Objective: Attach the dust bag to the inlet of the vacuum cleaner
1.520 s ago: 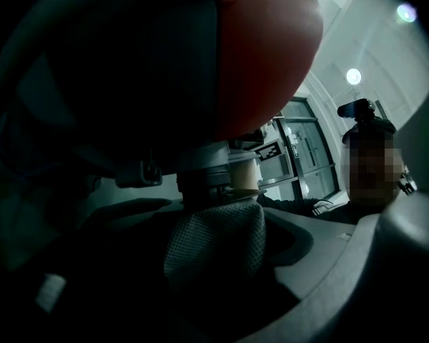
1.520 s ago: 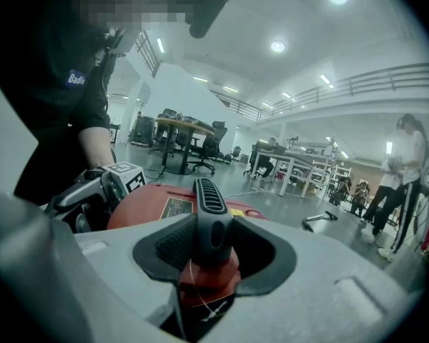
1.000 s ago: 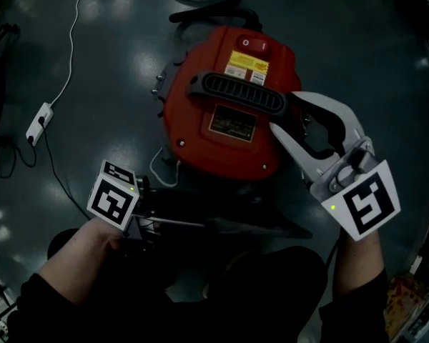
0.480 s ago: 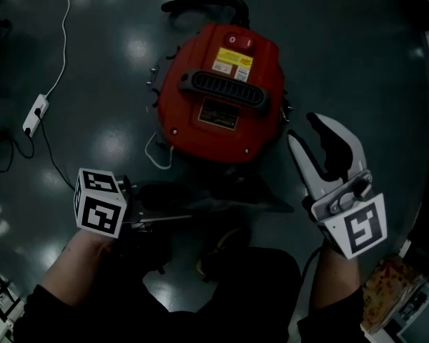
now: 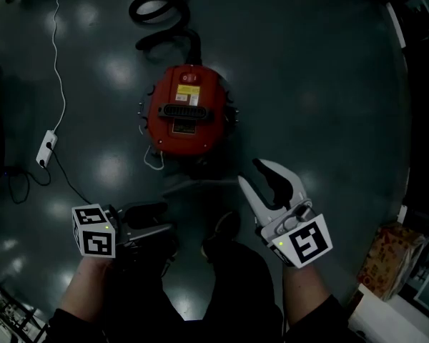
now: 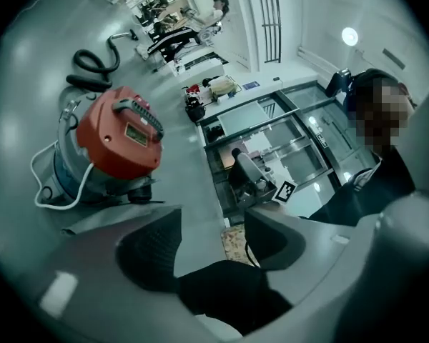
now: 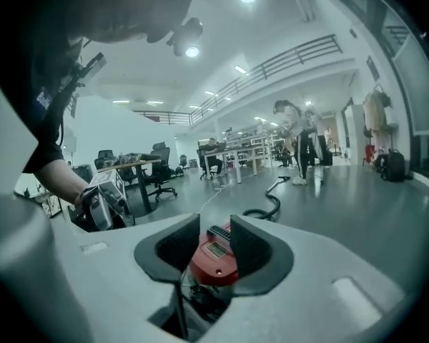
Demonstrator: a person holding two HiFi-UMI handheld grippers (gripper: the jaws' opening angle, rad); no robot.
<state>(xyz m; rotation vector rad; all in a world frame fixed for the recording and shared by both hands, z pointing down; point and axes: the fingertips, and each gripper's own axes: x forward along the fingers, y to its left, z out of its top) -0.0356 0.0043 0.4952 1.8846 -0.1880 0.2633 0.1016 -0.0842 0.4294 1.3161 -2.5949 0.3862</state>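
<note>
Tongs status: left tongs (image 5: 157, 220) and right tongs (image 5: 249, 171) are open and empty. Both sets of jaws have just been closing a little, with nothing between them. Flat sheet (image 5: 200, 186), probably the dust bag, lies on the floor (image 5: 329, 120) at 1 o'clock from the left tongs and 11 o'clock from the right, long axis 9-to-3. The right tongs are nearer. Vacuum (image 5: 186, 113) stands just beyond at 12 o'clock. Its inlet cannot be made out.

One red vacuum cleaner (image 5: 186, 118), one black hose (image 5: 161, 13), one white power strip (image 5: 46, 148) with one white cable (image 5: 56, 48), and two hand-held grippers: one left gripper (image 5: 163, 219) and one right gripper (image 5: 249, 171).
</note>
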